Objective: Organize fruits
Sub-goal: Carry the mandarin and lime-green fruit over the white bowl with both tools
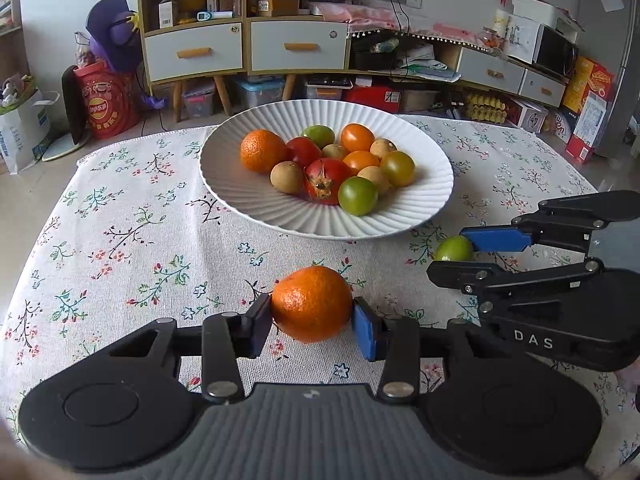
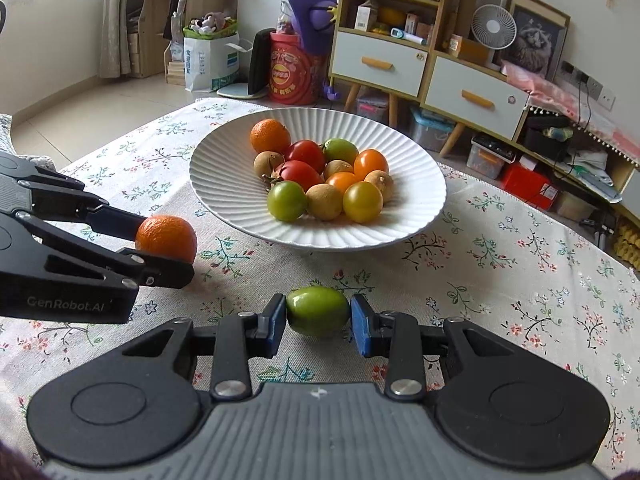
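Note:
My left gripper (image 1: pixel 312 326) is shut on an orange mandarin (image 1: pixel 312 304), its pads pressing both sides just above the floral tablecloth. My right gripper (image 2: pixel 318 320) is shut on a green tomato (image 2: pixel 318 312), also low over the cloth. In the left wrist view the right gripper (image 1: pixel 452 254) enters from the right with the green tomato (image 1: pixel 454 248) between its fingers. In the right wrist view the left gripper (image 2: pixel 160 246) comes in from the left holding the mandarin (image 2: pixel 166 238). A white ribbed plate (image 1: pixel 424 208) (image 2: pixel 224 196) beyond both holds several fruits: a mandarin, red, orange, yellow and green tomatoes, longans.
The table carries a floral cloth (image 1: pixel 120 240). Behind it stand a wooden drawer cabinet (image 1: pixel 244 46), a red snack bucket (image 1: pixel 106 100), storage boxes on the floor and a low shelf (image 1: pixel 500 76) at the right.

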A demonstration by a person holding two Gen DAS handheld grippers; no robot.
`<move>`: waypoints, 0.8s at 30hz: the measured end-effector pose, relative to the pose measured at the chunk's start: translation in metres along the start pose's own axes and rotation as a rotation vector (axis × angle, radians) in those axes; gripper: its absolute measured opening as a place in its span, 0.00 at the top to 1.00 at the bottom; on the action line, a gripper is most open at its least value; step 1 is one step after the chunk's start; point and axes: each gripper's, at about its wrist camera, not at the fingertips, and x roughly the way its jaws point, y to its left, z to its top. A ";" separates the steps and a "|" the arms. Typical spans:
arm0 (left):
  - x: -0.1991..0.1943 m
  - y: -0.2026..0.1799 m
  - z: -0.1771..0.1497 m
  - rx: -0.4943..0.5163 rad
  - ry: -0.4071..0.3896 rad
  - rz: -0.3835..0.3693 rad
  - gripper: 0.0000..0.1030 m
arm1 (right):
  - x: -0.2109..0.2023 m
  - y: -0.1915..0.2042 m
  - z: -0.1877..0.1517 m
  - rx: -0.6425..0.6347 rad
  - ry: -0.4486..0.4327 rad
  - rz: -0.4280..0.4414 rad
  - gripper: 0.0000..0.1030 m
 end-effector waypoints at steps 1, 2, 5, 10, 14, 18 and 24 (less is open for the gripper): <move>-0.002 -0.001 0.001 -0.002 -0.003 -0.004 0.61 | -0.001 0.000 0.001 0.003 -0.004 0.002 0.69; -0.004 -0.002 0.002 -0.005 -0.008 -0.007 0.61 | -0.003 -0.001 0.002 0.006 -0.009 0.004 0.69; -0.009 -0.003 0.006 -0.015 -0.025 -0.013 0.61 | -0.007 -0.003 0.007 0.019 -0.027 0.009 0.69; -0.013 -0.003 0.018 -0.040 -0.056 -0.012 0.61 | -0.011 -0.008 0.015 0.051 -0.059 0.009 0.69; -0.008 -0.004 0.026 -0.057 -0.073 -0.003 0.61 | -0.010 -0.014 0.023 0.084 -0.081 -0.001 0.69; -0.002 -0.004 0.036 -0.077 -0.084 0.008 0.61 | -0.004 -0.022 0.030 0.126 -0.097 -0.016 0.69; 0.005 -0.007 0.058 -0.065 -0.115 0.019 0.61 | 0.006 -0.033 0.040 0.175 -0.110 -0.040 0.69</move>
